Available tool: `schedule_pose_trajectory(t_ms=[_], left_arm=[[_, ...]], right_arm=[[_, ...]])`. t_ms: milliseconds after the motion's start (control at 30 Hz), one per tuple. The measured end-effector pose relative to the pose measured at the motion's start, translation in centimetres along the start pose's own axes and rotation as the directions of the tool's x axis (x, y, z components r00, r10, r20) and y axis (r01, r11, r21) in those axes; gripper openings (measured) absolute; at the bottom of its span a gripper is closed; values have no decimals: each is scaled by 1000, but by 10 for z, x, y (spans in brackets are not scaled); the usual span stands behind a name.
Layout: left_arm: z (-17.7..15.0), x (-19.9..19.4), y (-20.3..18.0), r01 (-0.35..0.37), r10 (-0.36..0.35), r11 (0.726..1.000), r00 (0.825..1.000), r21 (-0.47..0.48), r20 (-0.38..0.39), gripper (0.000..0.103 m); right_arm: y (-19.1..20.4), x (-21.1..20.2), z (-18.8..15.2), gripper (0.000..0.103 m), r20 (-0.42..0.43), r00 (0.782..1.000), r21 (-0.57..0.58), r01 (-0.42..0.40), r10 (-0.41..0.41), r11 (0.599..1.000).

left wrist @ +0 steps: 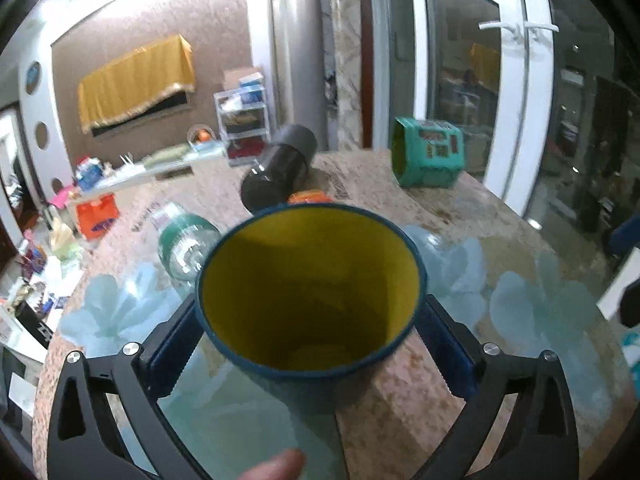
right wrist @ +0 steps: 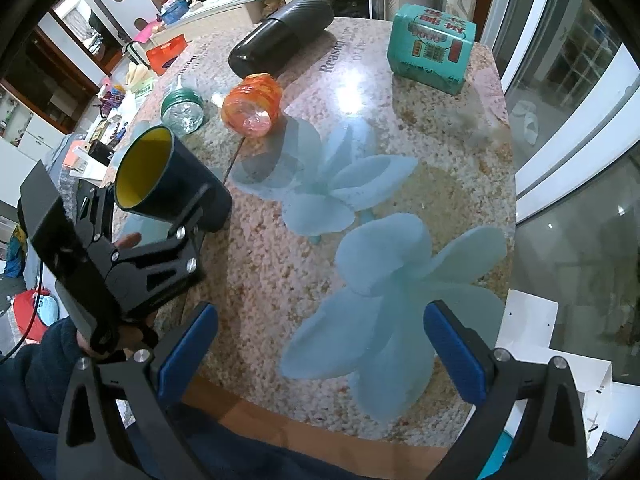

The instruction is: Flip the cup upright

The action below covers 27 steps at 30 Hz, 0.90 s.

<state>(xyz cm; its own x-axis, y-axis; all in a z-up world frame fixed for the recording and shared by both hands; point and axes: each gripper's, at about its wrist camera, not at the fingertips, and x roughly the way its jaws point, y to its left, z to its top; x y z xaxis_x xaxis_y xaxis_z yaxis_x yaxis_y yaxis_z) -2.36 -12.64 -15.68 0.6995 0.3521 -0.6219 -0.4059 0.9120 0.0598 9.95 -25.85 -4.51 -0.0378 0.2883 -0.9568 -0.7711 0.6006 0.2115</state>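
At the left edge of the table [right wrist: 380, 128], the cup [right wrist: 172, 176] is clamped between the two blue-padded fingers of the left gripper [left wrist: 308, 312]. The cup is dark blue outside and yellow inside. In the right wrist view it is tilted, its mouth aimed up and toward the left, its base low against the tabletop; whether the base touches the surface cannot be told. In the left wrist view the open mouth faces the camera, and each pad presses a side of the cup wall just behind the rim.

The right gripper [right wrist: 320, 352] holds nothing. Its jaws stand wide apart over the near edge of the table, above a pale blue flower pattern in the tabletop, well apart from the cup.

Beyond the cup, a clear bottle with a green label [right wrist: 182, 110] lies on its side. Just beside it lies an orange bottle [right wrist: 252, 104], and behind that a black flask [right wrist: 280, 36], also on its side. A green tissue pack [right wrist: 432, 48] sits near the far right corner.
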Motion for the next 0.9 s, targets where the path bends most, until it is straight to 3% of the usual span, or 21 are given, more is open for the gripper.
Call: schedule_pose_trajectory(t_ms=[133,200,267,467,667,900], left_arm=[[3,-14,3,42,-42,999,998,12,-52,103],[4,-24,8,96,-97,995,992,-11,-79,103],[6,-37,17,158,-162,987,979,-39,-123,103],[28,-64,46,231,-252,966,942,-116,-222,103],[73,-72,76,189,-230,969,925,-157,-304,103],[105,-75,107,180,-233,965,919,-189,-319,103]], right_arm=[[4,-1,2,103,13,1000,-5,2,-2,1000],[8,-6,4,103,41,999,-27,28,-27,999],[11,-10,6,103,65,997,-44,43,-40,998],[29,-21,14,103,123,992,-59,45,-37,997],[52,-39,28,103,176,984,-30,4,1,1000],[78,-58,45,103,237,971,26,37,-42,999]])
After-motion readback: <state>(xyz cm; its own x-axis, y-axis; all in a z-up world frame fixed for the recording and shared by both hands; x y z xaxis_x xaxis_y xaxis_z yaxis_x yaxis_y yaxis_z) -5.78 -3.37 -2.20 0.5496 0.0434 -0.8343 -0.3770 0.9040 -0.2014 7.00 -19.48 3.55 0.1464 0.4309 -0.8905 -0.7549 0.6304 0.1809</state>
